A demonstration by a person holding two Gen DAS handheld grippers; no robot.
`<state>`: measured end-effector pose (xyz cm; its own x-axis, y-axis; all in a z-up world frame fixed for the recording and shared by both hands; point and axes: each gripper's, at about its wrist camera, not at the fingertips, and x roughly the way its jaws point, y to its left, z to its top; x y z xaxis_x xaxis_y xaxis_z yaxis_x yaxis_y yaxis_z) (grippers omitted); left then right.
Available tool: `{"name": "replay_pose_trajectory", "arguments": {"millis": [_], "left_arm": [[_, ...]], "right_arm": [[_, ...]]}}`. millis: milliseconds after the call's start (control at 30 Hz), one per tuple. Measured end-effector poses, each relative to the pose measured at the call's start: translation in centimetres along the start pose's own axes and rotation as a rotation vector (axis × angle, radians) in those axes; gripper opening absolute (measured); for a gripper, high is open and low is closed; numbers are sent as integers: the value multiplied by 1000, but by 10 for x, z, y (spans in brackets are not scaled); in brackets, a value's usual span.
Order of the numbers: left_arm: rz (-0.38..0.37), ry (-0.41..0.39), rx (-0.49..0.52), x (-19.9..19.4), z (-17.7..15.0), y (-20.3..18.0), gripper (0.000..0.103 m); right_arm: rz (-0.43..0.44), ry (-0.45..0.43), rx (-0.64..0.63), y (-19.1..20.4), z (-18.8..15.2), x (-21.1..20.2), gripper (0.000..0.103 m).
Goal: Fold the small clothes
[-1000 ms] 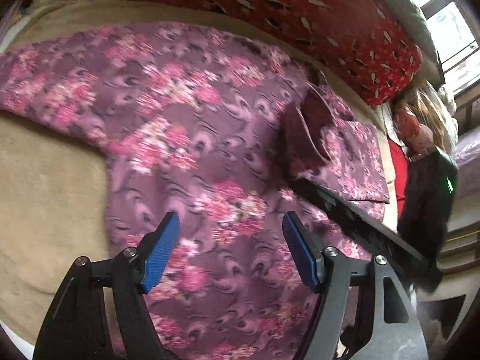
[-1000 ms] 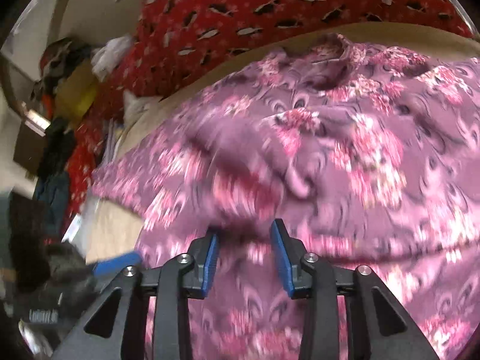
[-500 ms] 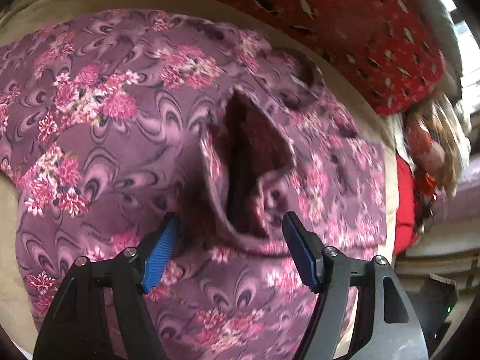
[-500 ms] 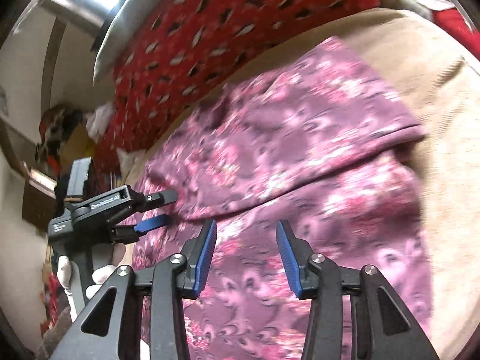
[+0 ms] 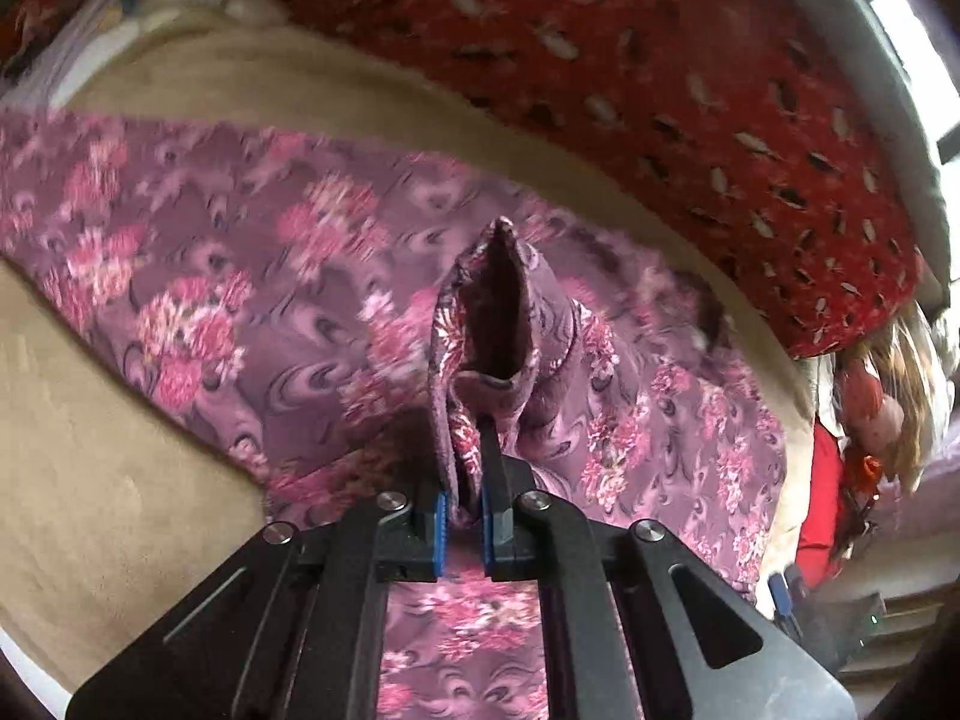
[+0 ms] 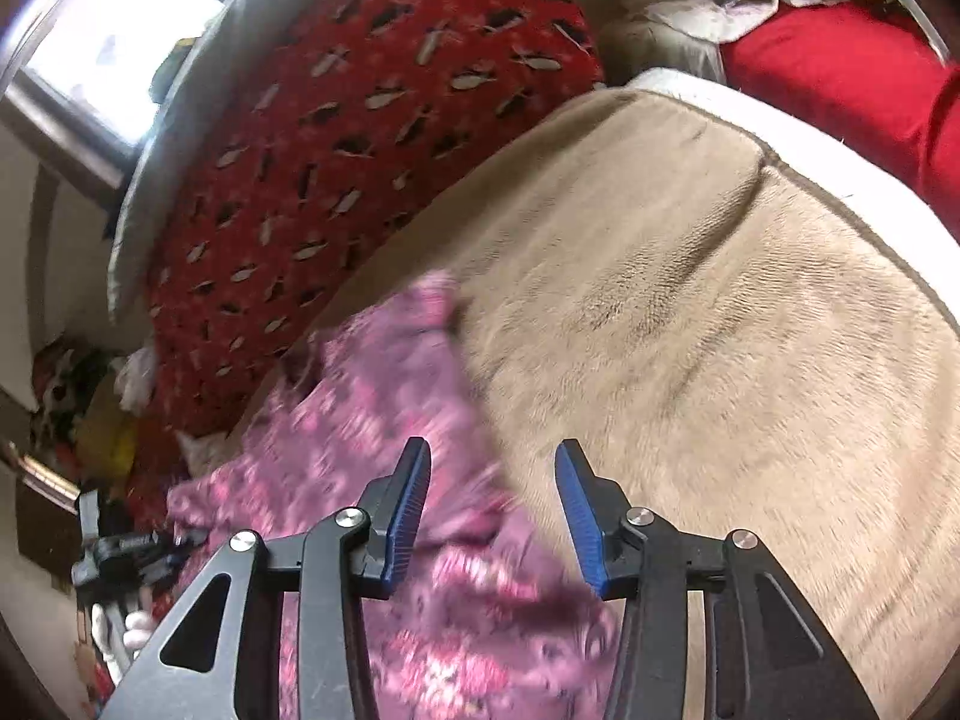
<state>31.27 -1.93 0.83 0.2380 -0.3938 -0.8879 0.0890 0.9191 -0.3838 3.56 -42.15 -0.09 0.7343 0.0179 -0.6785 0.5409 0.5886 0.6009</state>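
From the left wrist, our left gripper has its jaws pinching a raised fold of the purple floral garment, which stands up toward 12 o'clock as a narrow open pocket. The rest of the cloth lies spread over the tan blanket, with the red patterned cushion from 12 to 2 o'clock.

From the right wrist, our right gripper has its jaws spread and holds nothing. The garment's blurred edge sits from 7 to 10 o'clock, and bare blanket fills 1 to 4 o'clock.

We judge the risk to be slippage: the pinch looks shallow and near the hem, so a pull could free it. With one side unheld, the fold may land skewed.
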Motion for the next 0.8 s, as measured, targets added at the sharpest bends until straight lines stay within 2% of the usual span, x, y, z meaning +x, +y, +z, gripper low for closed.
{"name": "replay_pose_trajectory", "arguments": {"millis": [100,167,233,300,367,400,433,500,533,600,633,667,733,800], "left_arm": [[3,26,-2,10,-4,4,6],[10,30,12,13,-7,1,6],[-7,33,22,13,-9,-1,6],[-13,34,31,14,-12,-2,6],[0,45,41,15,-17,2,7],[16,55,47,20,-19,4,7],[35,68,53,25,-21,5,7],[35,69,63,26,-24,9,9],[29,63,68,24,-25,10,9],[24,62,74,22,-27,12,9],[25,65,75,21,-28,12,10],[27,66,76,21,-29,13,10],[32,65,81,21,-31,12,10],[37,64,86,21,-31,11,10]], "right_arm": [[-18,38,13,5,6,30,46],[-5,93,19,10,7,53,44],[45,159,19,17,7,70,7],[31,108,-41,30,10,62,7],[55,-21,-90,39,13,41,6],[46,-55,-99,39,13,37,5],[28,-23,-106,35,10,45,5],[-45,152,-133,31,2,73,5],[-57,185,-164,30,-1,76,6],[-43,129,-158,34,11,64,12],[-35,59,-112,34,25,55,13],[-7,31,-78,34,35,53,15],[49,35,-14,35,55,63,28],[48,85,26,38,69,85,28]]}}
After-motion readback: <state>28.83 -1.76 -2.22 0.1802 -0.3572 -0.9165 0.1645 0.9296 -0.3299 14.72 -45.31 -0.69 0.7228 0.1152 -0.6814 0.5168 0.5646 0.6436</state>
